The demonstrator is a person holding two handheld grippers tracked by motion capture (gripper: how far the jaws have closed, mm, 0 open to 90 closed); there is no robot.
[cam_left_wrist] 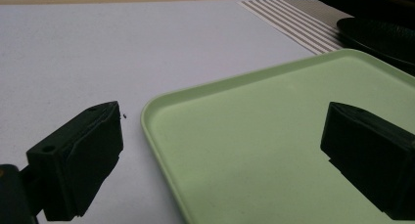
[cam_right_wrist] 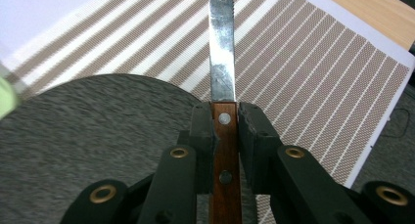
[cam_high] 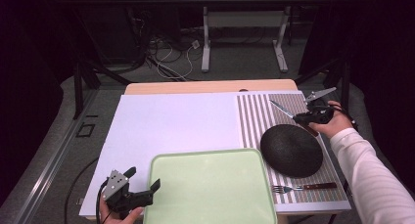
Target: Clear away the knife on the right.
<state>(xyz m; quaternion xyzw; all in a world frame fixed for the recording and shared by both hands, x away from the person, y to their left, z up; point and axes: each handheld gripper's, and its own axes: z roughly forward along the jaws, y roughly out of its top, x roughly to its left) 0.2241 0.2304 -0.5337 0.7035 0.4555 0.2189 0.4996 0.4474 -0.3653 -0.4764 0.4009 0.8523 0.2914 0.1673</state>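
Observation:
My right gripper [cam_high: 307, 117] is shut on the wooden handle of a knife [cam_right_wrist: 224, 131], held in the air above the striped placemat [cam_high: 257, 119] just past the far rim of the dark round plate [cam_high: 291, 150]. The serrated blade [cam_high: 281, 108] points up and left in the high view. In the right gripper view the two jaws clamp the handle from both sides, with the plate [cam_right_wrist: 83, 136] below them. My left gripper [cam_high: 142, 182] stands open at the near left corner of the light green tray [cam_high: 210, 185], one jaw over the tray [cam_left_wrist: 254, 126], the other over the white table top.
A fork [cam_high: 303, 187] with a wooden handle lies on the placemat near the front edge, right of the tray. The white board [cam_high: 171, 121] covers the table's left and middle. Beyond the table lie cables and another table's legs [cam_high: 206, 43] on the floor.

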